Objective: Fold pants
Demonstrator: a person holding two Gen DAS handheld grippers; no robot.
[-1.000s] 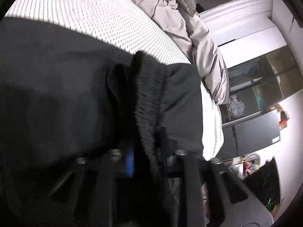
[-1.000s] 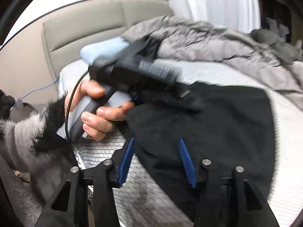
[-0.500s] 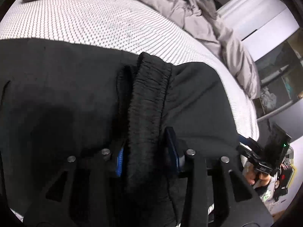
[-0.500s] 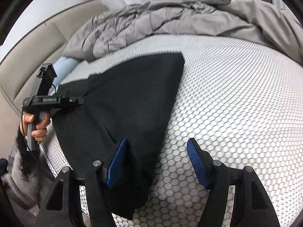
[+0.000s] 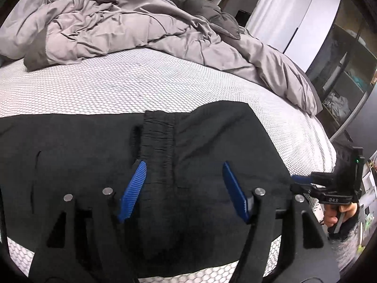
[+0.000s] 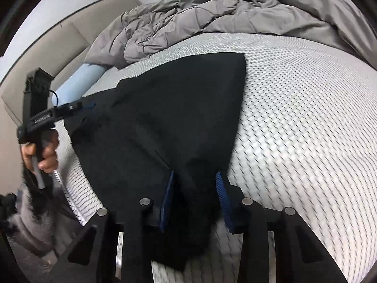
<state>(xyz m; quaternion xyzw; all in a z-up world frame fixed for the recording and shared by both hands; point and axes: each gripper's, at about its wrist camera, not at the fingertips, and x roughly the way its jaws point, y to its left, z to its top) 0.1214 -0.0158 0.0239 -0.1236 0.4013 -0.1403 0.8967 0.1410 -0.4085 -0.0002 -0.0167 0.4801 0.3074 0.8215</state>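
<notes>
Black pants (image 5: 70, 165) lie flat on the white honeycomb mattress (image 5: 117, 87), with the gathered waistband (image 5: 157, 141) folded up as a ridge. My left gripper (image 5: 183, 188) hovers over that ridge. Its jaws are opening, and the blue pads stand apart on either side without pressing the cloth. In the right wrist view the pants (image 6: 165, 108) run to a corner near the front mattress edge. My right gripper (image 6: 195, 200) is closing there, and bunched cloth fills the gap between its pads. Each view shows the other gripper: the right gripper (image 5: 306, 184) and the left gripper (image 6: 87, 106).
A crumpled grey duvet (image 5: 132, 23) covers the far side of the bed. A light-blue pillow (image 6: 80, 82) lies against the beige headboard (image 6: 47, 47). White wardrobe doors (image 5: 306, 23) and dark shelves (image 5: 341, 94) stand beyond the bed. A hand (image 6: 42, 155) in a furry sleeve holds the left gripper.
The left gripper let go of the waistband, spread its jaws and pulled up and back. The right gripper swung onto the pants' near corner and its jaws narrowed around the cloth.
</notes>
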